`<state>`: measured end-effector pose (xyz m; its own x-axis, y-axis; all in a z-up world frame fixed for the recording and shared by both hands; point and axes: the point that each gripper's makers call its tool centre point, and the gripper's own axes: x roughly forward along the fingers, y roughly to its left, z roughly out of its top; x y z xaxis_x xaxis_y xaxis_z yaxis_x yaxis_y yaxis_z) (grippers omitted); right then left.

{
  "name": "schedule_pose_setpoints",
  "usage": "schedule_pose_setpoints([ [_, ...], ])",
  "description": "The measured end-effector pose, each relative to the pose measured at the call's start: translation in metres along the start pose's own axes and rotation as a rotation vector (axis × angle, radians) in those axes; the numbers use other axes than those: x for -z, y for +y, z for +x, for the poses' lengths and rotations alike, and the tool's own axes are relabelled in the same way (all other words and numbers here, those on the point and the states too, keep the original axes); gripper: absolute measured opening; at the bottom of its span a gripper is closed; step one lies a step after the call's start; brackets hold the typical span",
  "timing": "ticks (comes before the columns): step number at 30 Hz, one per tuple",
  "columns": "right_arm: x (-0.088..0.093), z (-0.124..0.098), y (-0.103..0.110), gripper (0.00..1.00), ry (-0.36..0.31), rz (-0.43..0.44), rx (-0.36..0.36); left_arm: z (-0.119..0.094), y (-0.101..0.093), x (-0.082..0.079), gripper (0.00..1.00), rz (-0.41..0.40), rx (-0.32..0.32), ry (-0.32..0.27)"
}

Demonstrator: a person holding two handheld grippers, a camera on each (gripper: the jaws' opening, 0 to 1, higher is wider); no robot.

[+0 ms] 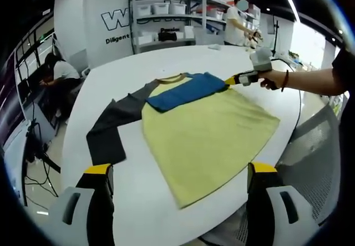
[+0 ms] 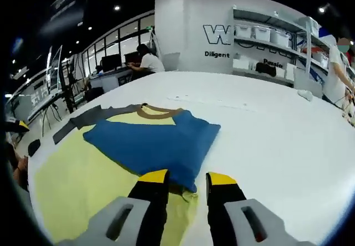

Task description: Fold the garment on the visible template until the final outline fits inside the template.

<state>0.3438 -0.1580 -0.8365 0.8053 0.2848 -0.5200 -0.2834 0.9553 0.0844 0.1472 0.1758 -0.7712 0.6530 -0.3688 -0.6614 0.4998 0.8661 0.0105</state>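
Lying flat on the round white table point(image 1: 233, 63), the yellow cotton T-shirt point(image 1: 211, 141) has its blue sleeve point(image 2: 150, 141) folded across the chest, the grey sleeve point(image 1: 111, 127) spread left.

Right gripper point(image 2: 186, 180) released at the blue sleeve's near corner; left gripper point(image 1: 180, 171) released, hovering near.

Risk: the near hem overhangs the table edge and could slide off; no template outline discernible.

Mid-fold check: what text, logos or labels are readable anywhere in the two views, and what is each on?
"W": large outlined letter on the white wall, the rest hidden behind the shelving.
"Diligent": small dark word under it on the same wall; anything after it is hidden.
Dark lettering behind the shelves: too blocked to read.
Yellow shirt, blue sleeve: no print seen.
Storage bins: no legible labels.
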Motion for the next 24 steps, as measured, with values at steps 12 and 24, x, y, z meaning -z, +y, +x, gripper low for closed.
schedule_pose_setpoints([
  [12, 0.02, 0.009, -0.007, 0.12, 0.076, 0.052, 0.069, -0.001, 0.004, 0.001, 0.97, -0.004, -0.01, 0.005],
  [24, 0.025, 0.01, -0.005, 0.06, 0.092, -0.019, 0.117, -0.001, 0.007, 0.003, 0.97, -0.011, -0.02, 0.009],
])
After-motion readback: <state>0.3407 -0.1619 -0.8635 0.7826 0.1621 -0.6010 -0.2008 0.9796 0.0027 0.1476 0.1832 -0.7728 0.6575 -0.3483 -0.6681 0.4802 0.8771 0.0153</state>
